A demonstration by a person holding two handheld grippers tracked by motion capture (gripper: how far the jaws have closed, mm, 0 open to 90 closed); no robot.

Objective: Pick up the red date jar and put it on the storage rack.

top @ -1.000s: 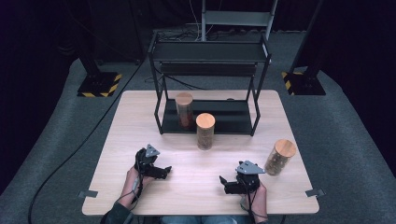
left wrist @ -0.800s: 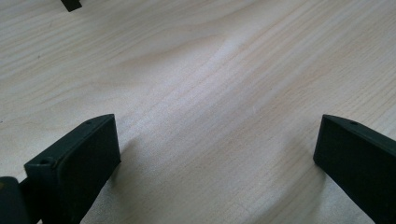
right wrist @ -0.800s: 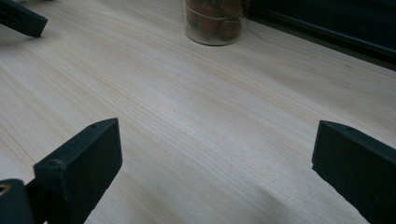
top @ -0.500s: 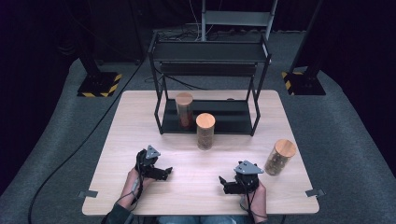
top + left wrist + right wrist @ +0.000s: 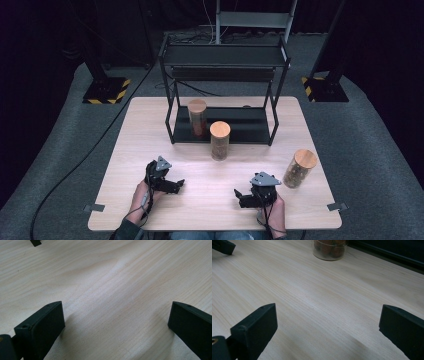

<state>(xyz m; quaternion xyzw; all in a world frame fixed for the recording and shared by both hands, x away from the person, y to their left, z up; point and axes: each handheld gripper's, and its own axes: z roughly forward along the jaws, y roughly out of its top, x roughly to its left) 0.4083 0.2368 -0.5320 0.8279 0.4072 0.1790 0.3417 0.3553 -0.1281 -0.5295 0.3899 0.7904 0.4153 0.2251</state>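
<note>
Three glass jars with wooden lids are in the high view. One jar [image 5: 197, 118] stands on the lower shelf of a black rack [image 5: 225, 55]. A second jar [image 5: 220, 140] stands on the table just in front of the rack. The third jar [image 5: 299, 168] is at the right, beside my right hand. My left gripper [image 5: 172, 185] rests low near the front left, jaws open and pointing right. My right gripper [image 5: 242, 196] lies near the front right, open and pointing left. The left gripper [image 5: 116, 322] has bare wood between its jaws. The right gripper [image 5: 328, 322] looks toward a jar base [image 5: 329, 250].
The wooden table [image 5: 150, 130] stands on grey carpet, with the rack across its back middle. Cables trail from both grippers off the front edge. Two stand bases with yellow-black tape [image 5: 106, 90] sit on the floor behind. The other gripper's jaw tip [image 5: 223, 246] shows far off.
</note>
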